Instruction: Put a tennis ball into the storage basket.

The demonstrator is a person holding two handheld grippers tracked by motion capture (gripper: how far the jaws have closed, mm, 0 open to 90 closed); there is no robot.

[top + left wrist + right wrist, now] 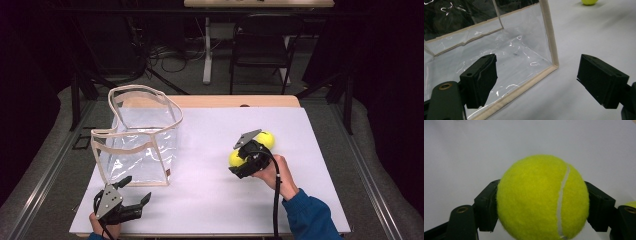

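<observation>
While the right gripper (541, 205) is clamping 1 tennis ball (542, 198) between its jaws — ready for bagging — the left gripper (131, 194) is waiting wide open and empty beside the clear bag (140, 137).

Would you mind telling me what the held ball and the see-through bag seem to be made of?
The tennis ball looks felt-covered: fuzzy yellow nap with a pale seam. The bag seems to be thin clear plastic, glossy and creased with glints, edged in what looks like beige fabric trim.
</observation>
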